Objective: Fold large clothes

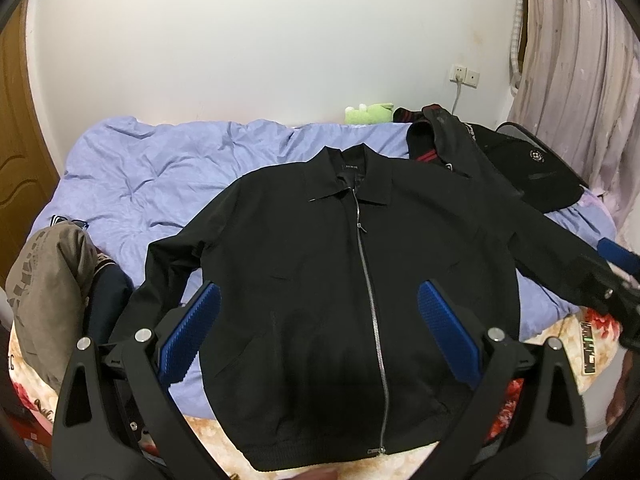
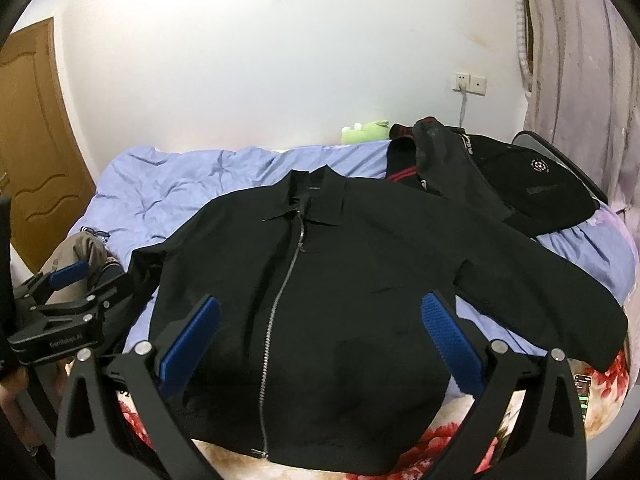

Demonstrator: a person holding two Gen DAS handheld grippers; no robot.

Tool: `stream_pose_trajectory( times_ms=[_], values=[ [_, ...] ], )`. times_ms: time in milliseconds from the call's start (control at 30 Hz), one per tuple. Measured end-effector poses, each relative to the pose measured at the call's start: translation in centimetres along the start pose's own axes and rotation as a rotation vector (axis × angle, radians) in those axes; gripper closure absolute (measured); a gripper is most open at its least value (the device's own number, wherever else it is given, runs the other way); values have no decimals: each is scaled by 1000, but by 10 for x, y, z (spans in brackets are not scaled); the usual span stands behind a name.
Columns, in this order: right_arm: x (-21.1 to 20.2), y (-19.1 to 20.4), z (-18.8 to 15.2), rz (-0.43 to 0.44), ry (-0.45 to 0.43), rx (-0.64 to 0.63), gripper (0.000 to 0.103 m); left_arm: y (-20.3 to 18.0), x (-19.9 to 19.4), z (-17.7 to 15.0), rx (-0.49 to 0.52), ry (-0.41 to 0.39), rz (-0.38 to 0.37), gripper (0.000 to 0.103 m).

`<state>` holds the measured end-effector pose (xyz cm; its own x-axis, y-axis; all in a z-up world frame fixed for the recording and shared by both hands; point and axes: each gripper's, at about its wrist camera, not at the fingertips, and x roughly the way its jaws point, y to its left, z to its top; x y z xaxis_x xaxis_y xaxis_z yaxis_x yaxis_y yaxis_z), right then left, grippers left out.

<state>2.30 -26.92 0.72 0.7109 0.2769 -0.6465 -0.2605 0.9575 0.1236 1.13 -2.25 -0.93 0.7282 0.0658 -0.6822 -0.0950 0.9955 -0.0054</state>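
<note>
**Both tools open above the jacket**

My left tool [image 1: 318, 334] and my right tool [image 2: 320, 338] are wide open and hold nothing. Just beyond them the black jacket [image 1: 320, 300] lies flat, zipped, on the bed [image 1: 160, 184]. Farther back are other dark clothes [image 1: 500, 152].

Only few texts can be read. In the right wrist view, the left gripper [image 2: 70, 280], far to the left of the right gripper, carries small white letters on its black body that look like "GenRobot.AI". The black jacket [image 1: 320, 280] ahead of the left gripper has a small label inside the collar, but its letters are too small to read. The black cap [image 2: 536, 196], far ahead to the right, shows a round white emblem, not legible. The brown garment [image 1: 44, 292] at the left has unreadable grey print.
</note>
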Motion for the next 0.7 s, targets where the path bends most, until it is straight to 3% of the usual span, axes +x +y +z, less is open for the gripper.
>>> stream_pose_trajectory(
  times_ms=[700],
  values=[
    [8,-57,2,-3,1,29,4,-62,34,-5,60,17,4,6]
  ],
)
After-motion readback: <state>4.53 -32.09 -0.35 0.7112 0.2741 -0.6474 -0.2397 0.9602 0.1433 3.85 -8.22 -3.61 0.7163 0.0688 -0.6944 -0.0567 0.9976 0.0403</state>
